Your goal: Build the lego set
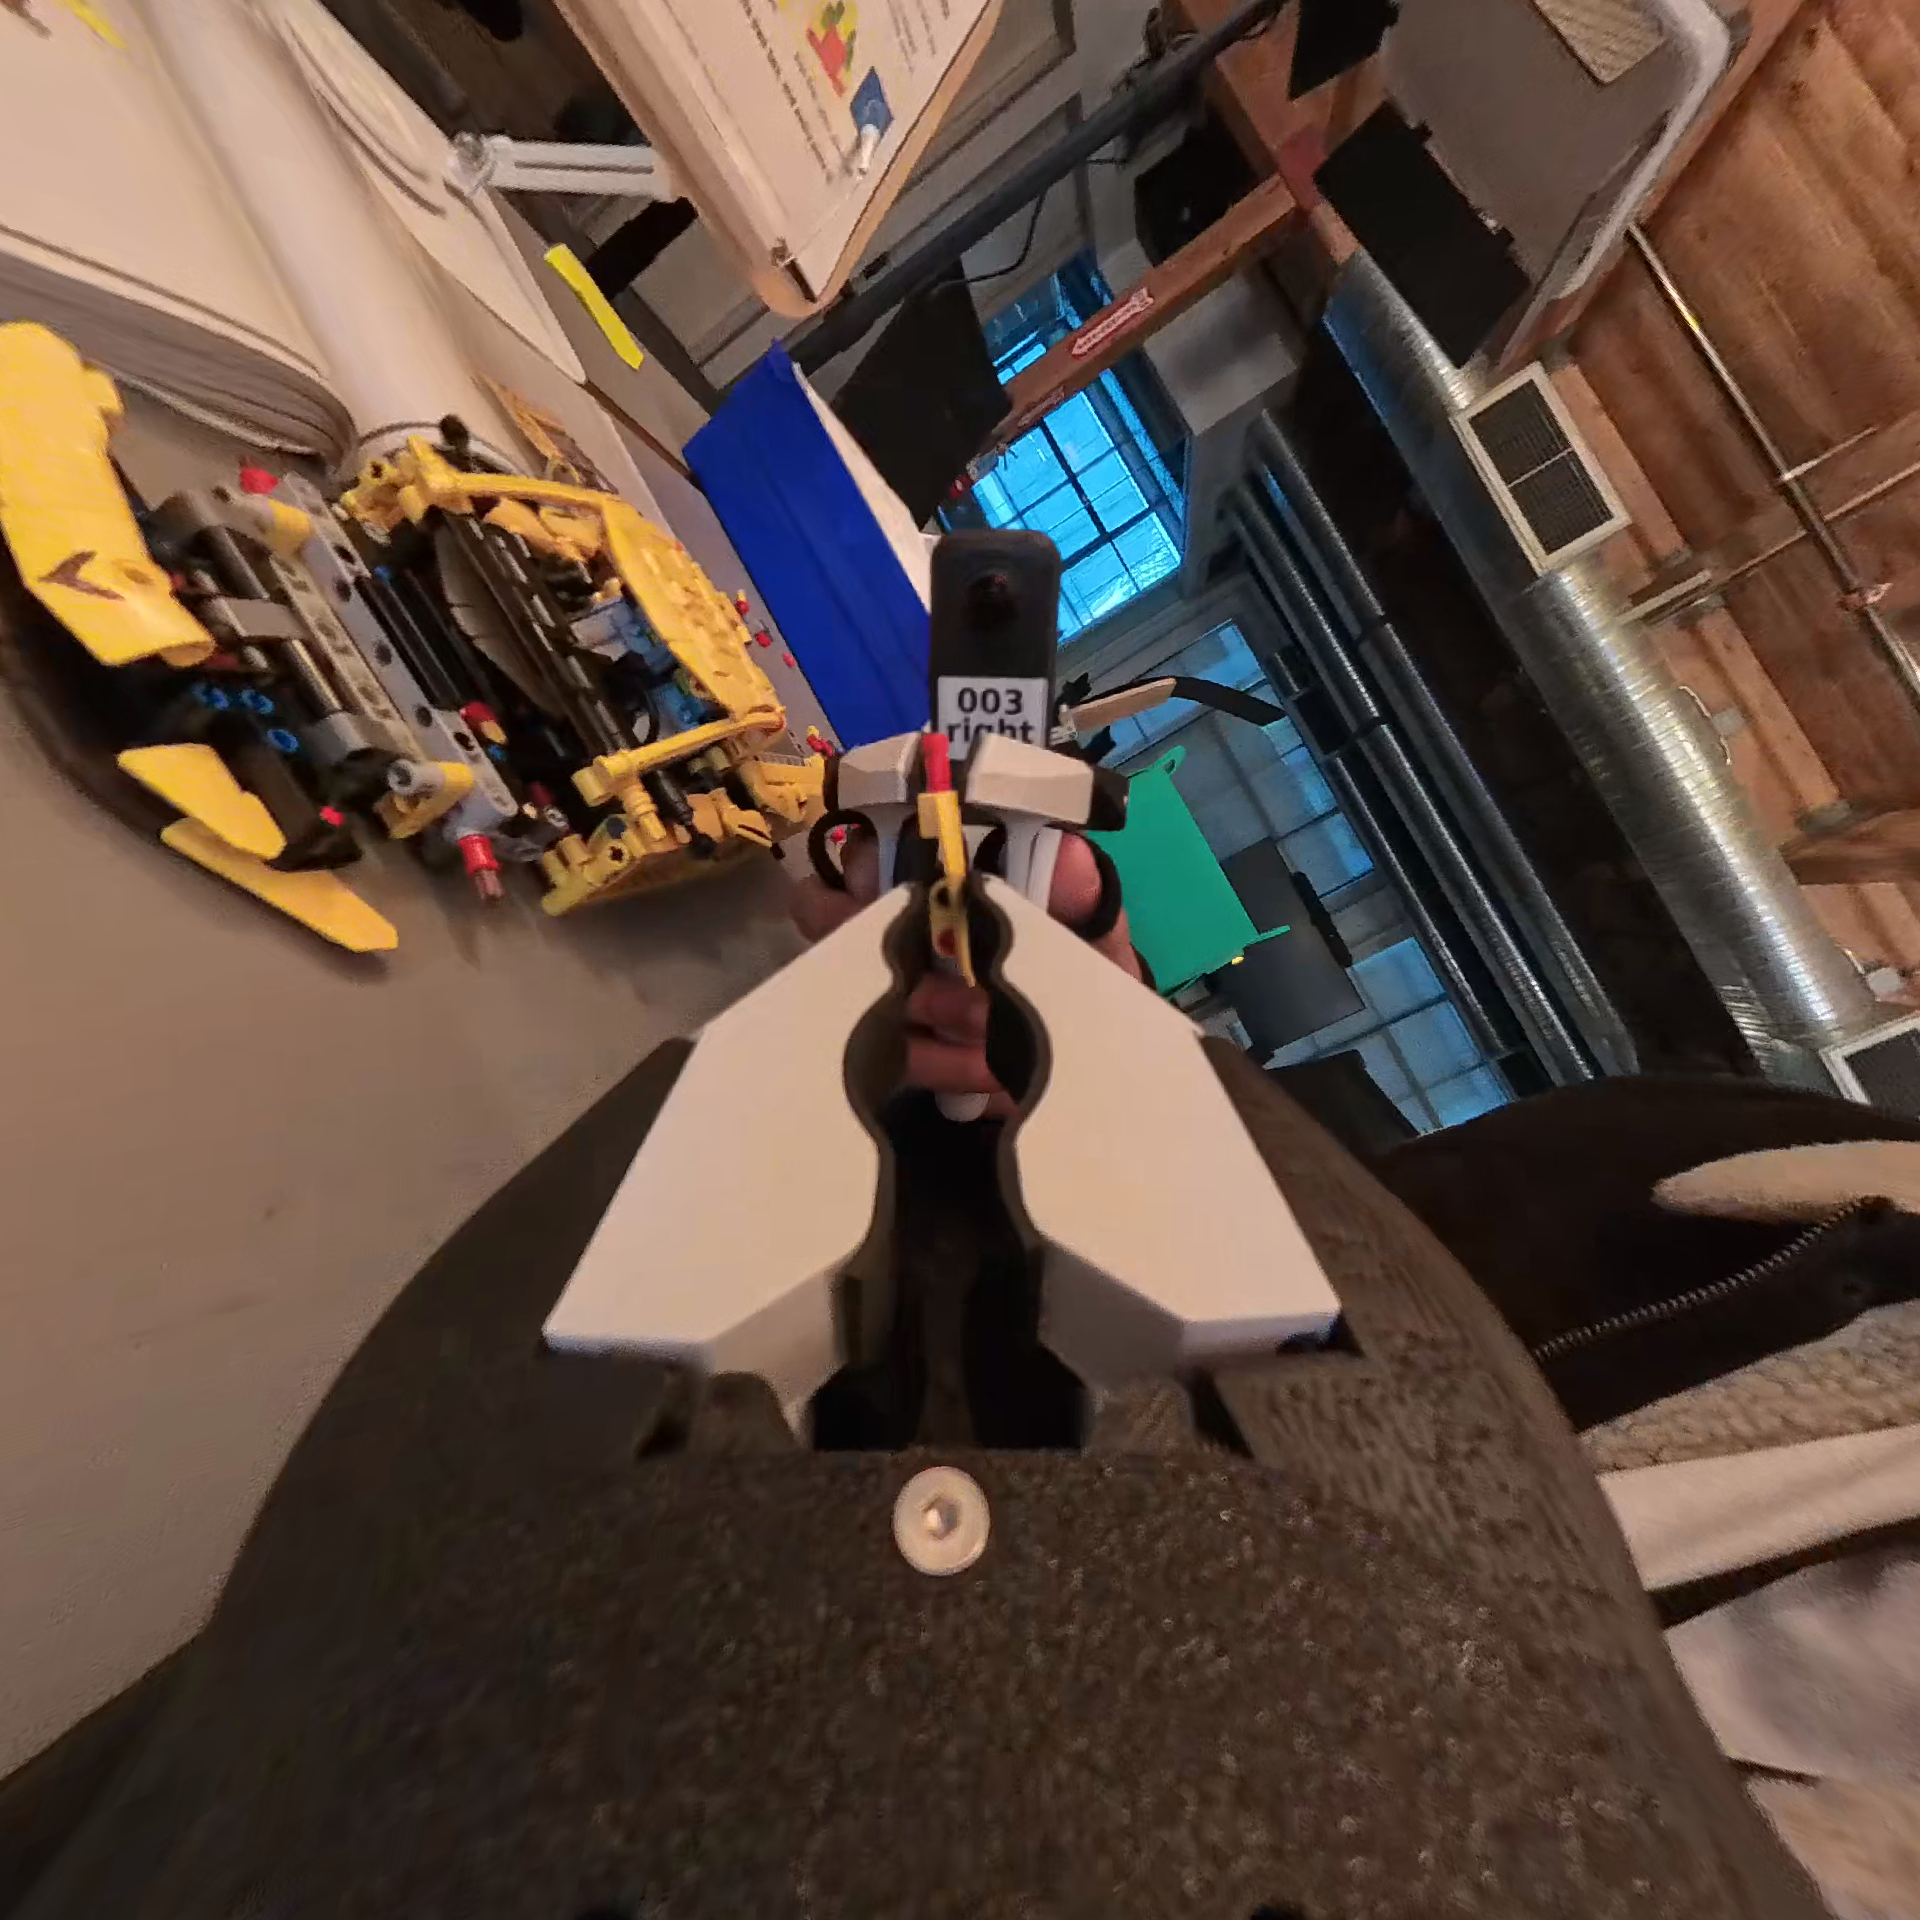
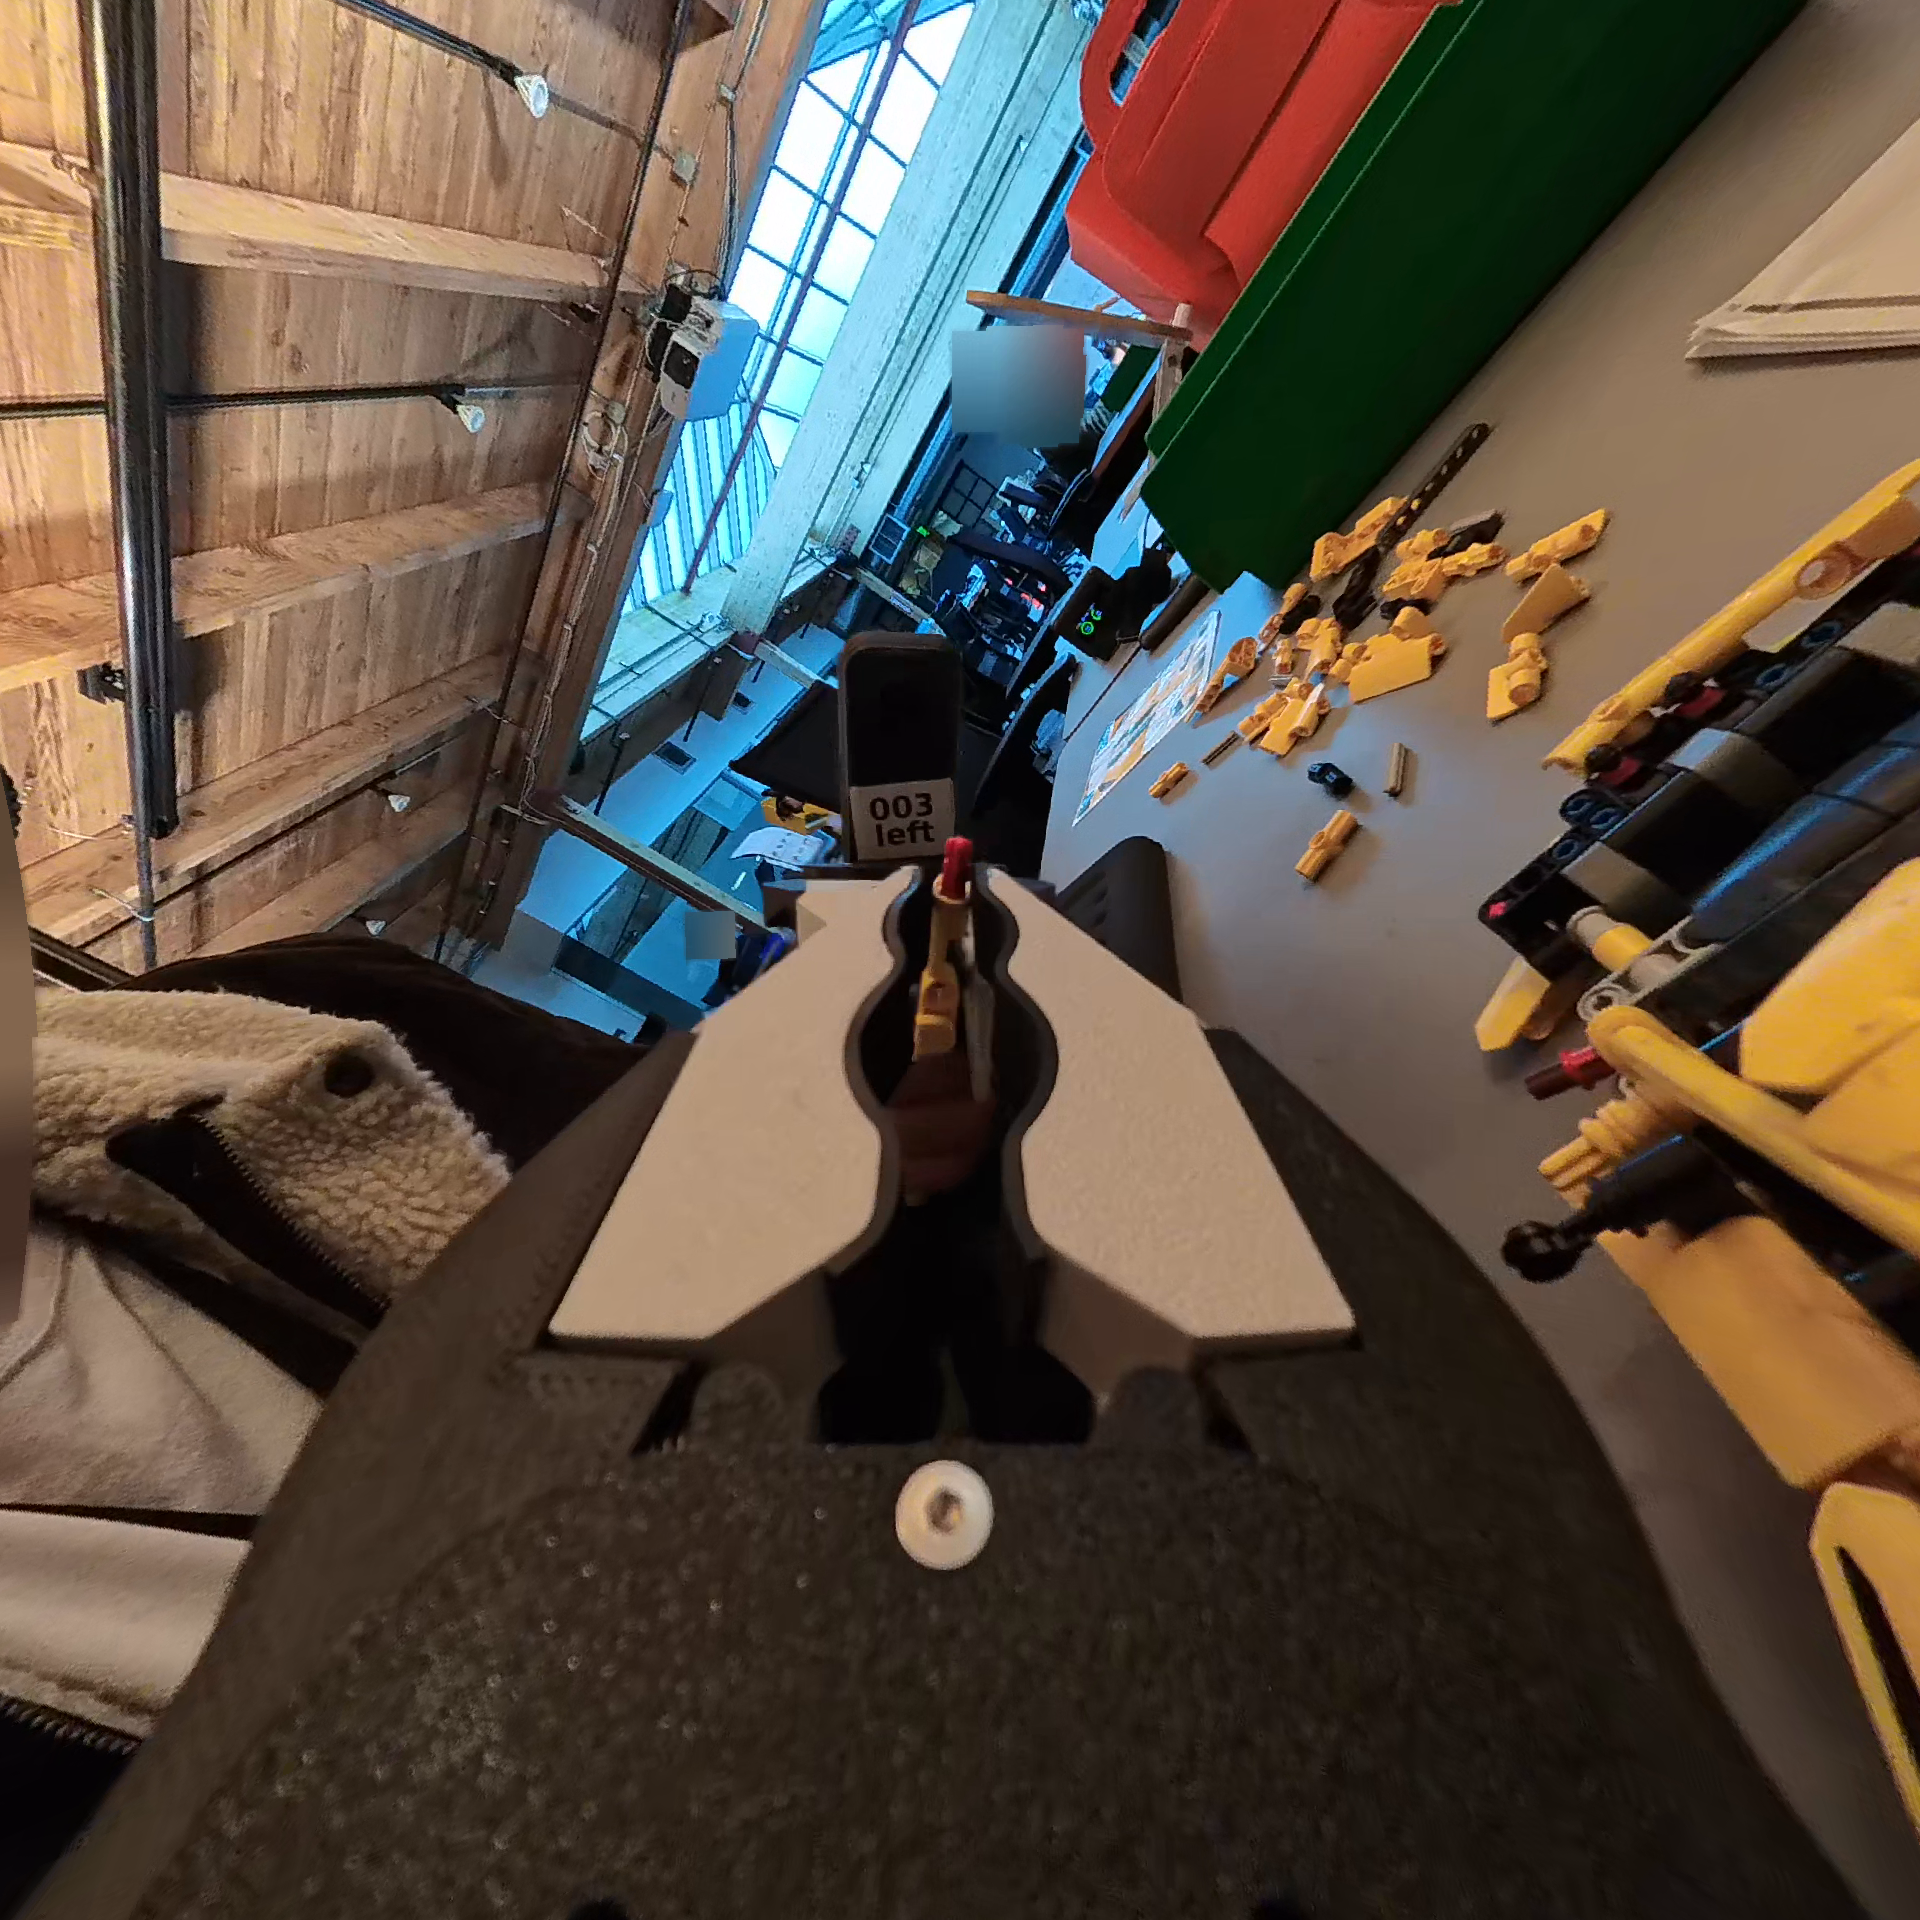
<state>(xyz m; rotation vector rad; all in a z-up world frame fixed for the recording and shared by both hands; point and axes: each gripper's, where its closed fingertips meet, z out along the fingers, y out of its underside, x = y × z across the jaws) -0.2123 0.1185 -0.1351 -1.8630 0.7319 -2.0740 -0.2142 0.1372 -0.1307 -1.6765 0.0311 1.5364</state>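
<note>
Both tongs face each other in mid-air: the left tongs (image 1: 948, 925) and right tongs (image 2: 951, 935) are each clenched on one small yellow piece (image 1: 951, 873) with a red pin (image 2: 954, 864), likely steadying it for joining. Beyond, the half-built yellow model (image 1: 499, 675) rests on the grey surface (image 1: 208, 1143), with loose parts (image 2: 1392, 623) farther off.

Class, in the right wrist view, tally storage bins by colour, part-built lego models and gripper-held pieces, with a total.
Red plastic storage bin: 1
Green plastic storage bin: 1
Part-built yellow and black lego model: 1
Small yellow lego piece with red pin, held in the right gripper: 1
Total: 4
</note>
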